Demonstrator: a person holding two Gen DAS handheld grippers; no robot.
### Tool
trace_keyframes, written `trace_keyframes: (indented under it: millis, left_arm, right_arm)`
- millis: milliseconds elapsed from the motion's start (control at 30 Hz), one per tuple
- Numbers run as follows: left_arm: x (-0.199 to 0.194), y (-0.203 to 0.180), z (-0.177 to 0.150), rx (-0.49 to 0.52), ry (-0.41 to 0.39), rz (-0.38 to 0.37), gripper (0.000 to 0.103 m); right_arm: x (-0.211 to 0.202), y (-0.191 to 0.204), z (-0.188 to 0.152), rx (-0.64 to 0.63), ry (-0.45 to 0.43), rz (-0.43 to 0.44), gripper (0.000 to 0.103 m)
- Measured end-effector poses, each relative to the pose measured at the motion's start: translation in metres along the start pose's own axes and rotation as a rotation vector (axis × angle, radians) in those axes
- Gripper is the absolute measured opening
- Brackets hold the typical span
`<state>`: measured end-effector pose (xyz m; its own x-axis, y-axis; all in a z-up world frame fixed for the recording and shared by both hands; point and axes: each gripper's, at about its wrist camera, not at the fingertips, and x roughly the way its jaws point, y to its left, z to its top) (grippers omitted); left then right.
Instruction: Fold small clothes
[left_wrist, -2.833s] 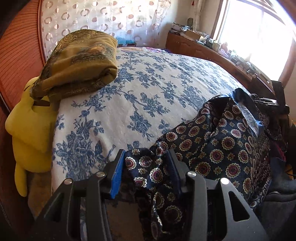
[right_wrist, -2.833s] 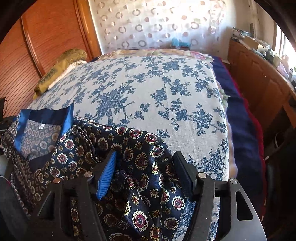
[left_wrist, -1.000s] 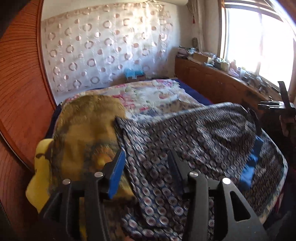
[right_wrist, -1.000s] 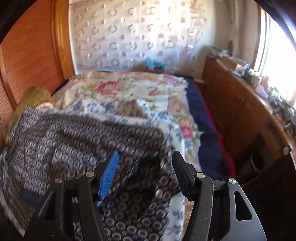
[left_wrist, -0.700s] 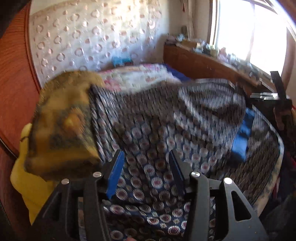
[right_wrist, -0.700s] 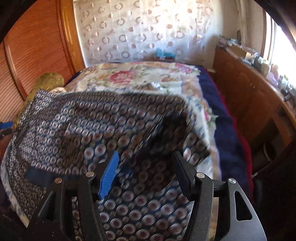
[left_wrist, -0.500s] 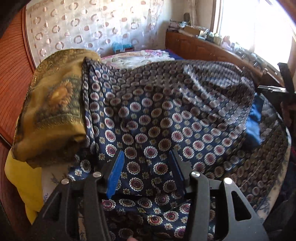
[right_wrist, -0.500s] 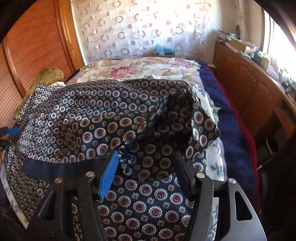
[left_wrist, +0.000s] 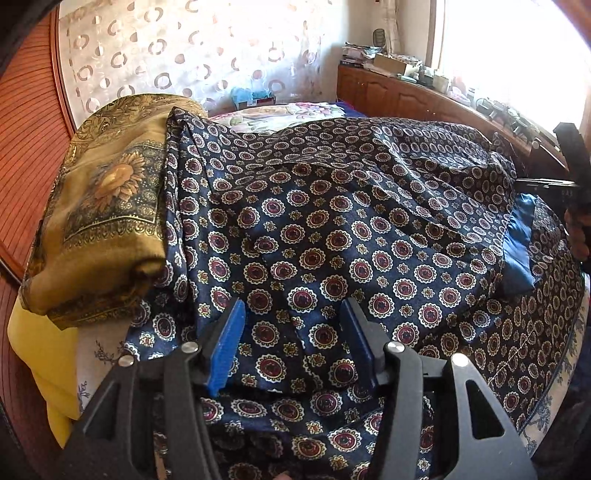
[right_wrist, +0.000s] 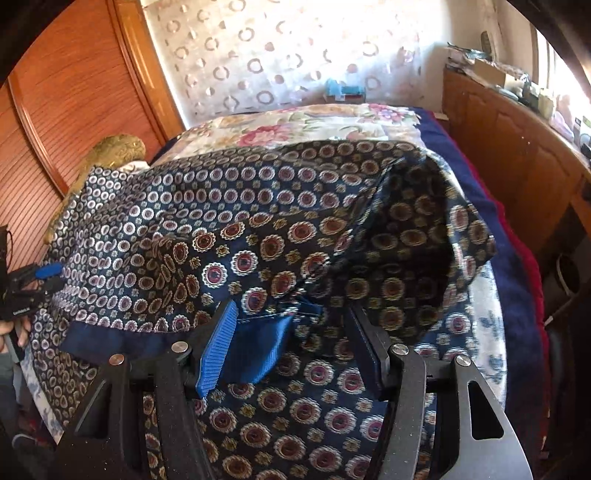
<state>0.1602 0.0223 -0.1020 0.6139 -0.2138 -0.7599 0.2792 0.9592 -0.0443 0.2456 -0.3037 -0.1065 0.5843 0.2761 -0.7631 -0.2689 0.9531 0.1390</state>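
Navy satin garment with red-and-cream medallion print (left_wrist: 332, 236) lies spread over the blue-floral white bedspread (left_wrist: 92, 369), filling centre frame in both views, probably laid flat to set up a fold. Left claw (left_wrist: 291, 343) and right claw (right_wrist: 291, 343) both gaping, fabric between the fingers but not pinched. Solid blue collar band (right_wrist: 255, 347) sits low centre at the right claw. Ochre patterned folded blanket (left_wrist: 103, 206) upper left, garment's edge draped against it
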Motion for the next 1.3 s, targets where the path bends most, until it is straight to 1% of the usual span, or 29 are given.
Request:
trace_keyframes:
  millis: [100,200,333,400,600,700,800,933,1000,1033,1133,1233,1300]
  left_arm:
    - [-0.001,0.002,0.000,0.000,0.001,-0.002,0.054]
    - [0.001,0.001,0.002,0.002,0.002,0.002,0.055]
    - [0.001,-0.001,0.001,0.007,0.001,0.007,0.055]
    - [0.002,-0.001,0.001,0.003,0.001,0.007,0.056]
    - [0.002,-0.005,0.002,-0.005,0.000,0.033,0.057]
    - [-0.002,-0.003,-0.003,-0.019,-0.002,0.023,0.057]
    - [-0.013,0.002,-0.014,-0.072,-0.021,0.006,0.052]
    - [-0.032,0.007,-0.027,-0.128,-0.062,0.017,0.051]
    - [-0.039,0.012,-0.034,-0.167,-0.078,0.010,0.052]
    - [-0.041,0.015,-0.037,-0.187,-0.080,0.006,0.052]
    - [-0.038,0.023,-0.040,-0.210,-0.072,0.035,0.052]
    - [-0.031,0.028,-0.039,-0.221,-0.053,0.027,0.052]
    - [-0.030,0.027,-0.035,-0.207,-0.055,0.019,0.050]
  right_arm:
    - [0.008,0.004,-0.001,-0.009,0.008,-0.009,0.061]
    - [0.009,0.008,-0.003,-0.039,-0.001,-0.042,0.061]
    - [0.012,0.019,-0.008,-0.108,-0.004,-0.110,0.062]
    - [0.013,0.021,-0.009,-0.126,-0.002,-0.125,0.062]
    - [0.013,0.018,-0.009,-0.125,-0.001,-0.122,0.063]
    - [0.014,0.018,-0.009,-0.125,-0.001,-0.120,0.064]
    - [0.014,0.020,-0.009,-0.126,-0.002,-0.120,0.064]
    - [0.014,0.020,-0.009,-0.126,-0.001,-0.121,0.064]
    - [0.014,0.020,-0.009,-0.126,-0.001,-0.120,0.064]
    - [0.014,0.020,-0.009,-0.126,-0.001,-0.121,0.064]
    - [0.014,0.020,-0.009,-0.126,-0.001,-0.121,0.064]
    - [0.014,0.020,-0.009,-0.126,-0.001,-0.120,0.064]
    - [0.014,0.021,-0.009,-0.126,-0.001,-0.120,0.064]
